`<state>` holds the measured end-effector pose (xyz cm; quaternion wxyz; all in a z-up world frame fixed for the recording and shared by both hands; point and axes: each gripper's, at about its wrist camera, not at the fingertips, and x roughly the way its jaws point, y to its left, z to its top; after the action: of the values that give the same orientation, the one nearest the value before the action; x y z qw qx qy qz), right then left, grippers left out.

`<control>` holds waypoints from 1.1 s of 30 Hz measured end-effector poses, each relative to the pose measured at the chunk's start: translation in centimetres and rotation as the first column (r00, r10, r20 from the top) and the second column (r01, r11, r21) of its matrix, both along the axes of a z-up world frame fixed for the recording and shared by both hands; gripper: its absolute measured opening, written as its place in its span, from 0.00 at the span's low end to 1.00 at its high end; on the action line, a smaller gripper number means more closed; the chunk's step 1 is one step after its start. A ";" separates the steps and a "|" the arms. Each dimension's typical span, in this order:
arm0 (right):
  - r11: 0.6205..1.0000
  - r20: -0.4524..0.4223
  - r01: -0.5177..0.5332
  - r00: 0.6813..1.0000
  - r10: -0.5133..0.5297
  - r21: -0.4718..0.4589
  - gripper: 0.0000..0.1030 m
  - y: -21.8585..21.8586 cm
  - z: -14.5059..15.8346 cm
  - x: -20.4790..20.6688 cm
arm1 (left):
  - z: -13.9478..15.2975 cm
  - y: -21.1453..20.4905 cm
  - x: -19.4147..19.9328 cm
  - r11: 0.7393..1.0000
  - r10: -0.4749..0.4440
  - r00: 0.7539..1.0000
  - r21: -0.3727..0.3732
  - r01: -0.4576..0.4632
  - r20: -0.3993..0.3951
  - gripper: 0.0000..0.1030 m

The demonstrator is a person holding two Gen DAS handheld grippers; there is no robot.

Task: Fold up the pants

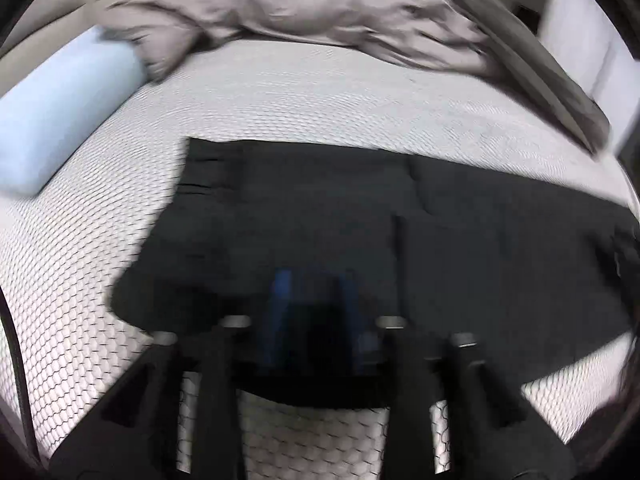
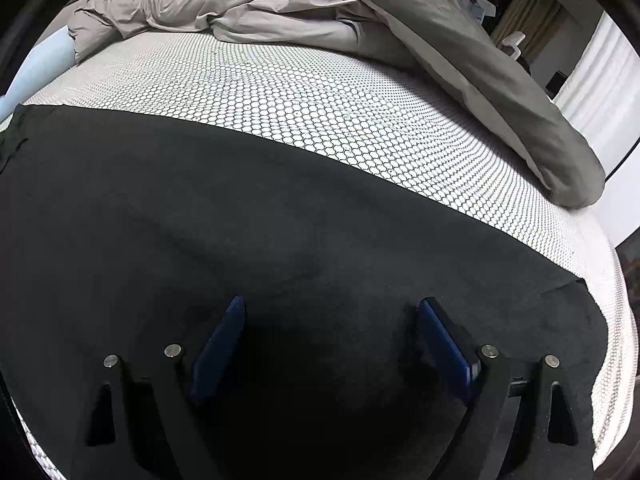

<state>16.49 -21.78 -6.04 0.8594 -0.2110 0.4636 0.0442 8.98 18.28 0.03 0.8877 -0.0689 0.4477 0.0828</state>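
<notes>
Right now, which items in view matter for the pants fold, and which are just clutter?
Job:
- black pants, spread flat on the mattress
- left gripper, blurred
- right gripper, jaws apart over the pants

Lying about:
- grey duvet, bunched at the far side
- light blue pillow, left of the pants

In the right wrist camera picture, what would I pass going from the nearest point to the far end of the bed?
right gripper, open, with blue pads → black pants spread flat → honeycomb-patterned mattress → rumpled grey duvet at the far end.
</notes>
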 end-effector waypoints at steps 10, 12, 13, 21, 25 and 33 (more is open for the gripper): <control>0.996 -0.016 -0.022 1.000 0.024 0.092 0.87 0.8 1.3 -1.4 | 2.5 0.3 -3.1 0.992 0.079 0.995 -0.105 -0.073 0.056 0.40; 0.987 -0.011 -0.060 0.998 0.062 0.151 0.87 2.2 2.1 -2.0 | 3.0 -2.8 -3.4 0.982 0.009 0.994 -0.190 0.011 0.109 0.51; 0.981 -0.011 -0.093 0.995 0.097 0.168 0.87 3.2 2.2 -2.4 | 2.8 -5.3 -3.1 0.976 -0.045 0.991 -0.204 0.069 0.123 0.62; 0.956 -0.057 -0.285 0.956 0.289 0.069 0.88 7.0 -0.3 -5.9 | -1.5 -16.9 -0.2 0.923 -0.384 0.923 -0.011 0.384 -0.025 0.77; 0.980 -0.043 -0.197 0.979 0.198 0.019 0.90 -0.7 0.9 -7.0 | -1.7 -15.5 -0.5 0.929 -0.365 0.931 -0.074 0.364 -0.009 0.79; 0.947 0.069 0.320 0.945 -0.321 0.019 0.91 -20.1 2.0 -9.1 | -1.3 -15.6 1.7 0.945 -0.326 0.945 -0.020 0.326 0.002 0.79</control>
<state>7.44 -41.88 -4.01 0.8720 -0.1312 0.4605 -0.1020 10.64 2.66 -1.27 0.8882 -0.0025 0.4542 -0.0696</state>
